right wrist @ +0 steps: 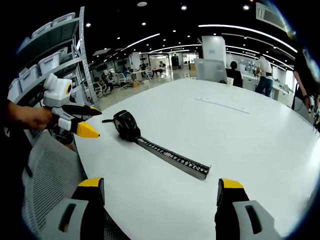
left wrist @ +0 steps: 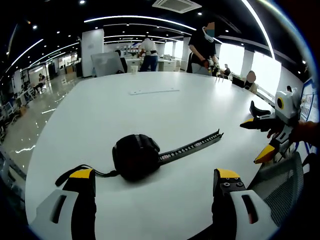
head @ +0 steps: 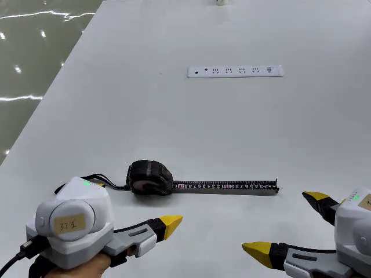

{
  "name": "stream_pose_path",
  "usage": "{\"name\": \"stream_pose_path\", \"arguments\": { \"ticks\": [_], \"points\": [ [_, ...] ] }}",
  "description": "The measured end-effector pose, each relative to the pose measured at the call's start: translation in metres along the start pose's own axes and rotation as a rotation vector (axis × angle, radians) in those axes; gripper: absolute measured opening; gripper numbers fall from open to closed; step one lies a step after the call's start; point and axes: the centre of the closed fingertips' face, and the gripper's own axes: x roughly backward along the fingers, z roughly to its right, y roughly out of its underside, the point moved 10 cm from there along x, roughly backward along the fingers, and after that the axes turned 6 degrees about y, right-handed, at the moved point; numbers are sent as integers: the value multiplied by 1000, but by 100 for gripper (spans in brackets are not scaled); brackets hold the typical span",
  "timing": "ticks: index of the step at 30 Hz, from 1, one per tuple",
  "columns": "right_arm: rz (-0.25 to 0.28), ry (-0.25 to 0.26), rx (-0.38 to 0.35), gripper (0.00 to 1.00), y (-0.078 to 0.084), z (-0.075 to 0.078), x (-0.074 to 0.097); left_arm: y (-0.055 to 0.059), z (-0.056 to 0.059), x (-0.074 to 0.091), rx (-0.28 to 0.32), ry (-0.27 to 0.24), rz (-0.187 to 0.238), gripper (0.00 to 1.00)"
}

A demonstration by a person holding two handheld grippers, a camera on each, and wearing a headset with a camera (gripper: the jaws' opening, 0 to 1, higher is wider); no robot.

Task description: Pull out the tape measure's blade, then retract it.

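2 tools: my left tool and my right tool both gape wide, gripping nothing.
Tape measure: black case on white desk, just ahead of left tool.
Blade: drawn out, flat, pointing right.

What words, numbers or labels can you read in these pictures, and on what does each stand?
"37", then a mark too blurred to read: yellow sticker on the left gripper.
Label on the right gripper: cut off by the picture's edge, unreadable.
Numerals along the blade: too small to read.
Power strip: no text that can be read.
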Motion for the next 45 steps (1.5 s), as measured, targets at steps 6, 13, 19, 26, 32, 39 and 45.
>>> {"name": "stream_pose_path", "arguments": {
  "ticks": [6, 13, 19, 26, 32, 39, 45],
  "points": [
    [-7, -19, 33, 92, 0, 6, -3, -4, -2, -5, 8, -4, -6, 94],
    [7, -38, 73, 89, -4, 14, -6, -7, -2, -11, 30, -12, -5, 93],
    [-2, -65, 102, 85, -7, 20, -11, -10, -4, -17, 53, -25, -6, 91],
    [-19, -104, 139, 78, -9, 28, -17, -13, -5, -24, 70, -36, -7, 90],
    [-48, -138, 200, 73, -11, 37, -23, -14, -8, -31, 105, -54, -9, 90],
    [-81, -163, 244, 69, -11, 47, -32, -10, -12, -39, 133, -72, -18, 87],
    [-105, -169, 284, 63, -12, 57, -39, -10, -16, -45, 146, -92, -20, 86]
  ]
}}
